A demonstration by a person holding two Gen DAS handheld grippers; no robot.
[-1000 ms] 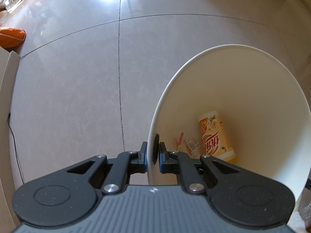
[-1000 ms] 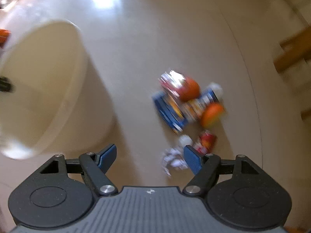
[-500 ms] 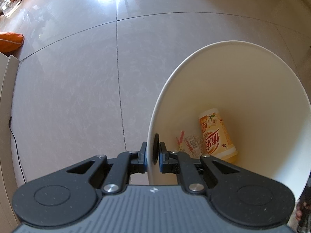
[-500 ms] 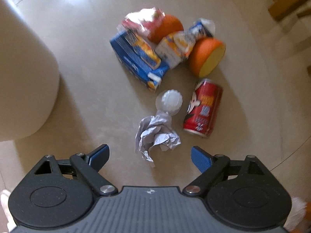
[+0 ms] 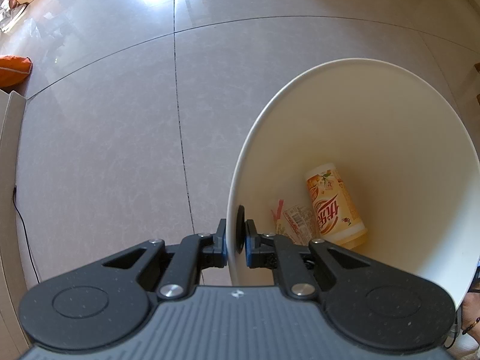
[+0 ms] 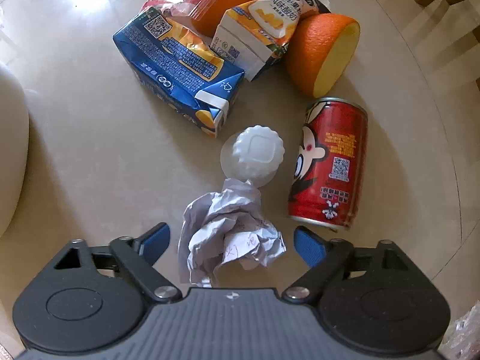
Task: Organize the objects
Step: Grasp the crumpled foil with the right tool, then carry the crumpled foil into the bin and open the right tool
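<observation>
A cream bin (image 5: 390,126) is shown only in the left wrist view, filling the right half of the frame; its near rim is clamped between the pads of the left gripper (image 5: 235,234), one pad inside the wall and one outside. At the bin's bottom a yellow cup (image 5: 333,204) is seen lying on its side, with a printed wrapper (image 5: 295,219) just beside it to the left. Tiled floor (image 5: 105,120) takes up the left half, and an orange cushion (image 5: 13,66) is cut by the left edge. The loose items are shown only in the right wrist view: a blue carton (image 6: 177,66) at upper centre, a halved orange (image 6: 321,54) at upper right, a red can (image 6: 330,165) lying at centre right, a white cap (image 6: 253,156) at the centre, and crumpled paper (image 6: 228,234) just below it. The right gripper (image 6: 231,240) is seen spread wide, its jaws closing, with the paper between the blue pads but untouched by them.
</observation>
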